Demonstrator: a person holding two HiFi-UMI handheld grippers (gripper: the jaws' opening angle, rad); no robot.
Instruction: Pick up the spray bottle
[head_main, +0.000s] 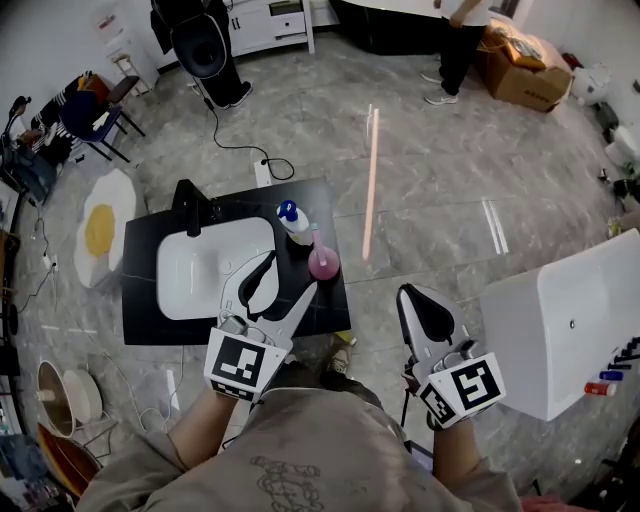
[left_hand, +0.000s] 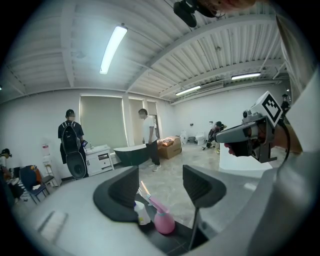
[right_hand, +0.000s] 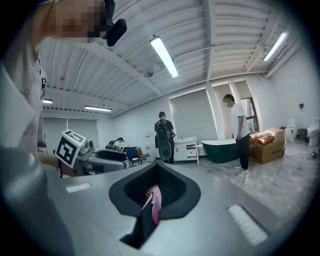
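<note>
Black counter (head_main: 140, 250) on grey floor (head_main: 430, 180) bears spray bottle (head_main: 323, 264)

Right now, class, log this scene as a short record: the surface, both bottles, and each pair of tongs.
surface: black counter with a white basin
spray bottle: pink, upright near the counter's right edge, not held
second bottle: white with blue cap, right beside it
left tongs: open, empty, over the counter
right tongs: shut, empty, off the counter's right side

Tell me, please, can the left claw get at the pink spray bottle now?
Probably yes: the left claw is open and aimed at the pink spray bottle, nothing between them; a white bottle stands close beside it.
</note>
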